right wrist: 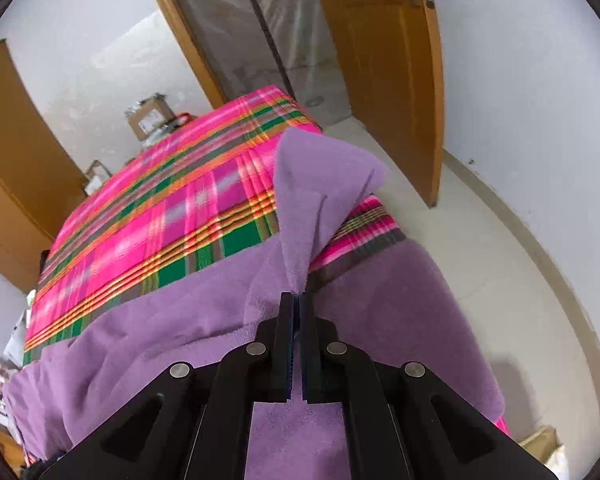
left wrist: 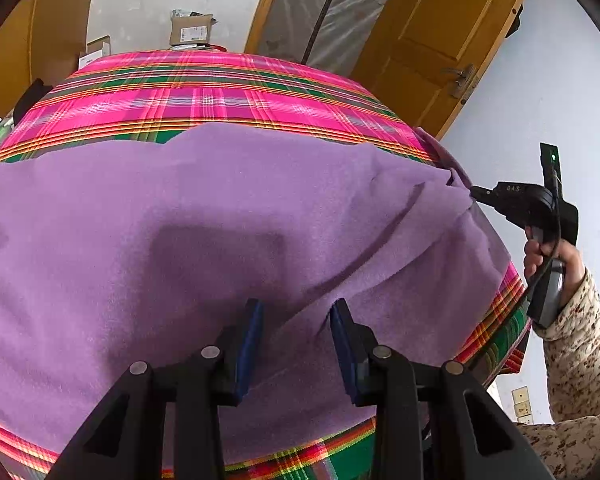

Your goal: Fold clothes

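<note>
Left wrist view: left tool (left wrist: 296, 312) released, hovering over purple fleece (left wrist: 180, 220) spread on plaid-covered bench (left wrist: 204, 92) | Right wrist view: right tool (right wrist: 299, 300) clenched on fleece corner (right wrist: 320, 176), lifted | Handling: soft, light, limp; grip edges.

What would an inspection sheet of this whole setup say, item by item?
Surface: plaid cloth covers the table.
Job's things: purple garment spread out, right corner lifted.
Clutter: cardboard boxes beyond the far edge.
Grippers: left tool open above the garment; right tool shut on a garment corner.
Cables: black cable along the right tool's handle.
Surroundings: wooden door, white walls, plastic-sheeted doorway.
</note>
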{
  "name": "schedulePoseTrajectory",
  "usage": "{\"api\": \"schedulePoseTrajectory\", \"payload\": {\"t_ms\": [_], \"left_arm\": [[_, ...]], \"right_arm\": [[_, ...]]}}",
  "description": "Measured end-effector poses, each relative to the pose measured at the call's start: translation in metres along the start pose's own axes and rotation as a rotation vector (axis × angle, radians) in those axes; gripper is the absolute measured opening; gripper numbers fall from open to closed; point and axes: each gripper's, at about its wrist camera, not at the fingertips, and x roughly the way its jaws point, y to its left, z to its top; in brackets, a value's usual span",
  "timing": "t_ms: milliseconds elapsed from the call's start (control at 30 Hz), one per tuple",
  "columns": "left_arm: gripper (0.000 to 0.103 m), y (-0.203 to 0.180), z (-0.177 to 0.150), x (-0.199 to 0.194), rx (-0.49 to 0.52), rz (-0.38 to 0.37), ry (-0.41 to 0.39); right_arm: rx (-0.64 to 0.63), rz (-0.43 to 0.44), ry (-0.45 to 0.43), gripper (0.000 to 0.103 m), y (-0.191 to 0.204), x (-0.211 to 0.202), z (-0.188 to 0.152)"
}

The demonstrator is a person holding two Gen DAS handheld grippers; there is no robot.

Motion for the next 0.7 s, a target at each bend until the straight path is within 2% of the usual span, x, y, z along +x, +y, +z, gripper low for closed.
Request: {"api": "schedulePoseTrajectory", "payload": {"t_ms": [100, 233, 333, 400, 533, 600, 633, 700], "left_arm": [[0.035, -0.004, 0.000, 0.001, 0.011, 0.016, 0.000], [0.035, -0.008, 0.000, 0.001, 0.028, 0.037, 0.000], [0.035, -0.011, 0.001, 0.002, 0.032, 0.043, 0.000], [0.035, -0.012, 0.002, 0.003, 0.033, 0.040, -0.001], [0.035, -0.014, 0.001, 0.005, 0.035, 0.040, -0.002], [0.030, -0.015, 0.001, 0.004, 0.038, 0.038, -0.004], [0.026, -0.016, 0.001, 0.005, 0.042, 0.040, -0.004], [0.021, -0.018, 0.001, 0.006, 0.052, 0.046, -0.004]], "right_arm": [[-0.017, 0.028, 0.000, 0.007, 0.001, 0.003, -0.002], [-0.023, 0.037, -0.010, 0.029, 0.003, 0.008, 0.001], [-0.050, 0.035, -0.019, 0.032, 0.008, 0.014, 0.007], [-0.065, 0.007, -0.006, 0.032, 0.011, 0.021, 0.013], [-0.039, 0.018, 0.030, 0.032, 0.009, 0.035, 0.022], [-0.033, 0.023, 0.032, 0.019, 0.008, 0.038, 0.024], [-0.037, 0.025, 0.032, 0.008, 0.009, 0.038, 0.024], [-0.044, 0.031, 0.029, 0.006, 0.009, 0.038, 0.025]]}}
